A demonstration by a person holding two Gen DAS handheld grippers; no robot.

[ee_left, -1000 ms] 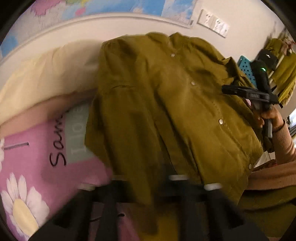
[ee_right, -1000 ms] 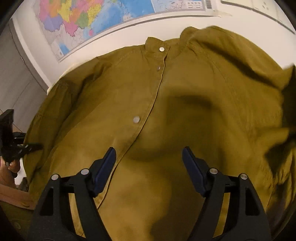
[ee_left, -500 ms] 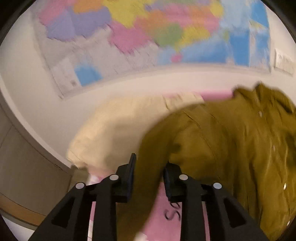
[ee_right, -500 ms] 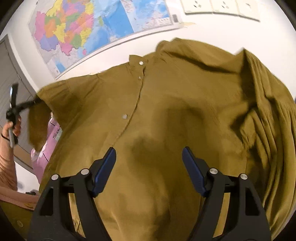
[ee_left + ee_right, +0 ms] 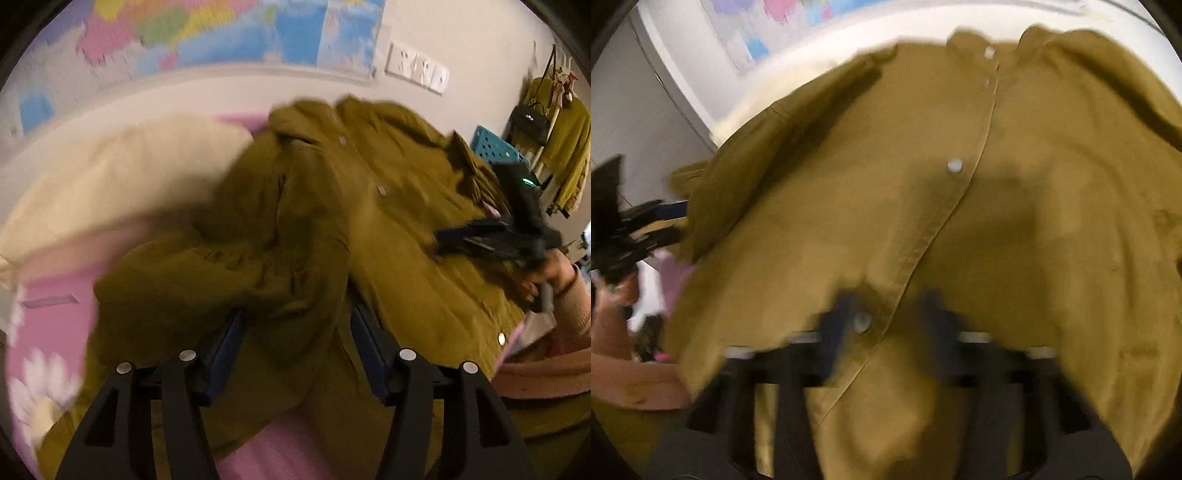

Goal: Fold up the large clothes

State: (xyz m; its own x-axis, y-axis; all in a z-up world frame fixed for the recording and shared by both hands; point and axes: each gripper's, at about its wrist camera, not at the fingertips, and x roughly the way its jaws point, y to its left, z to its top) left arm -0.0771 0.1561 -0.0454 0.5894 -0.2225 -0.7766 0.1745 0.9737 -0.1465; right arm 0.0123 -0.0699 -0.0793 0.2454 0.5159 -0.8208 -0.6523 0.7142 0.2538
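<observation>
Daisy print (image 5: 35, 384): showing white and yellow at the left edge of the pink sheet (image 5: 59, 325), which is covering the bed.
Cream cloth (image 5: 122, 184): lying along the far left side of the bed, its near right edge touching the shirt's sleeve.
Left hand-held gripper (image 5: 295, 354): jaws standing apart, having just been opening; the olive sleeve (image 5: 207, 280) is draping loose between the two blue pads (image 5: 225, 343), with neither pad pressing on it.
Olive shirt (image 5: 388, 229): lying front-up across the middle of the bed, collar toward the wall, button placket (image 5: 945, 229) running from collar down toward the near edge; the left sleeve is lying crumpled over the body.
Right hand-held gripper (image 5: 886, 317): jaws having just been closing on the shirt front near the hem, a white button (image 5: 861, 322) sitting between the blurred pads; the motion blur is hiding whether the pads are pressing the cloth, so grip cannot be told.
Person's hand (image 5: 550, 273): holding the right hand-held gripper's handle at the right side of the bed, a salmon sleeve (image 5: 572, 310) covering the wrist.
Wall map (image 5: 229, 33): hanging on the wall behind the bed.
Blue crate (image 5: 495, 147): standing beyond the bed's far right corner.
</observation>
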